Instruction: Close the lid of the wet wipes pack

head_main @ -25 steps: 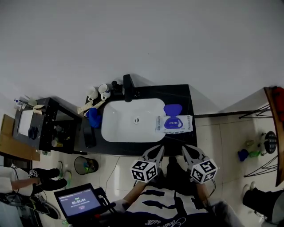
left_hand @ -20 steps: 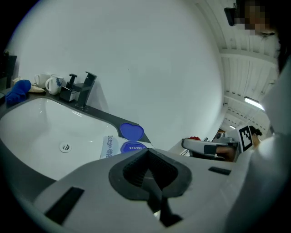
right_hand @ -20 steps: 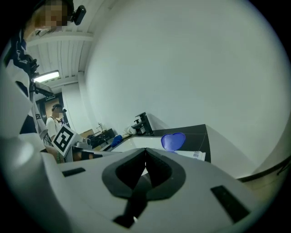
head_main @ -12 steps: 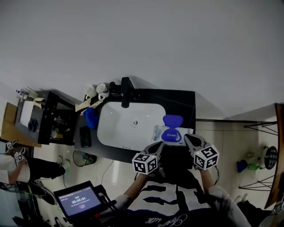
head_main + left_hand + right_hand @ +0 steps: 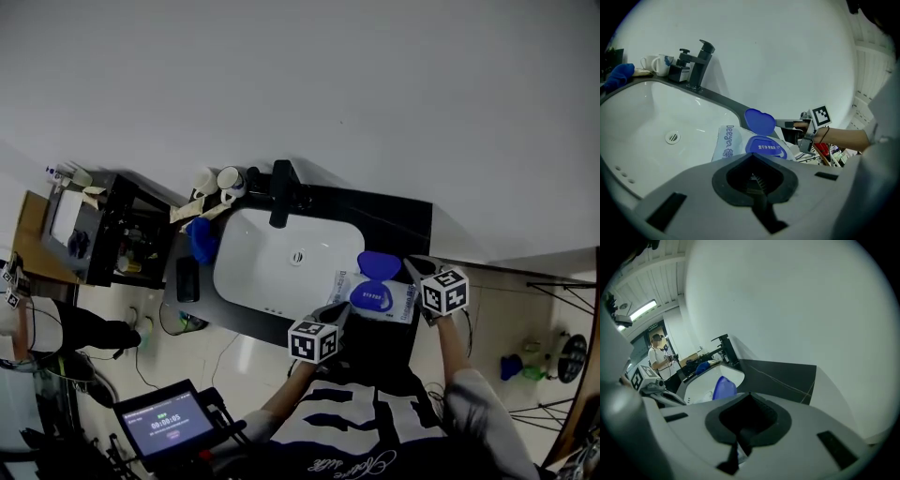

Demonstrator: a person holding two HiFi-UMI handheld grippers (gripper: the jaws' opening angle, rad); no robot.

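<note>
A white wet wipes pack (image 5: 398, 302) lies on the black counter at the right rim of the sink (image 5: 253, 272). Its blue lid (image 5: 378, 264) stands open and upright behind the blue lid base (image 5: 765, 146). My left gripper (image 5: 331, 314) is shut with nothing in it, just in front of the pack's near edge. My right gripper (image 5: 416, 269) is shut and empty too, just right of the raised lid. In the left gripper view the pack (image 5: 726, 143), the lid (image 5: 759, 121) and the right gripper (image 5: 788, 124) lie ahead. In the right gripper view the lid (image 5: 724, 387) shows edge-on above the jaws.
A black faucet (image 5: 280, 195) stands behind the sink, with white cups (image 5: 214, 180) to its left. A blue cloth (image 5: 201, 239) and a flat dark object (image 5: 187, 278) lie on the counter's left part. A black shelf unit (image 5: 103, 239) stands further left.
Both grippers have moved forward to the counter. The right one went up beside the open lid, and the left one reached the pack's near edge. The head view shifted.
</note>
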